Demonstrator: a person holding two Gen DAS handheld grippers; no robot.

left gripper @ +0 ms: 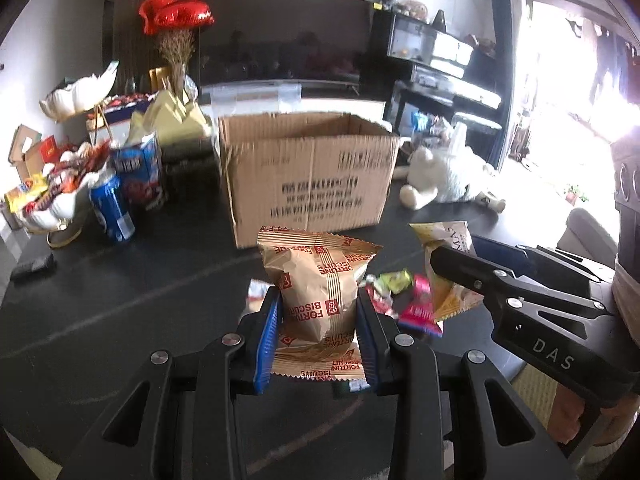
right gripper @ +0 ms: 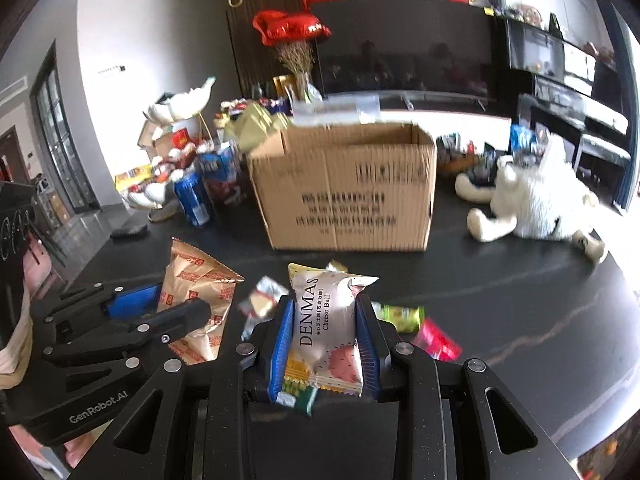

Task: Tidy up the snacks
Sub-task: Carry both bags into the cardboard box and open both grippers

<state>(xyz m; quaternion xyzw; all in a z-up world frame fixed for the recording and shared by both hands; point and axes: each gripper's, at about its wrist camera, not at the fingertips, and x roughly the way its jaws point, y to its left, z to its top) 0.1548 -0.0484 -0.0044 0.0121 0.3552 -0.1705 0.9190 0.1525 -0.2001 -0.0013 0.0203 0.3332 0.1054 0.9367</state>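
- Left gripper [left gripper: 318,322]: jaws clamped on a gold biscuit packet [left gripper: 318,284] (red "Fortune Biscuits" print), the blue pads pressing its two sides; packet held clear of the dark tabletop [left gripper: 120,320].
- Right gripper [right gripper: 323,334]: jaws clamped on a white cheese ball packet [right gripper: 326,320] (marked "Denmas"), gripped at its sides and also off the table.
- Cardboard box [left gripper: 310,176]: open-topped, standing on the table beyond both grippers, printed side facing them.
- Loose snacks: a pink wrapper [left gripper: 420,308] and a green wrapper [left gripper: 396,282] lying on the table between the two grippers.
- Blue can [left gripper: 112,210]: upright, left of the box, beside a blue carton [left gripper: 140,172].
- White plush toy [right gripper: 536,196]: lying on the table right of the box.
- Red foil balloons [left gripper: 176,14]: behind, above the table clutter.
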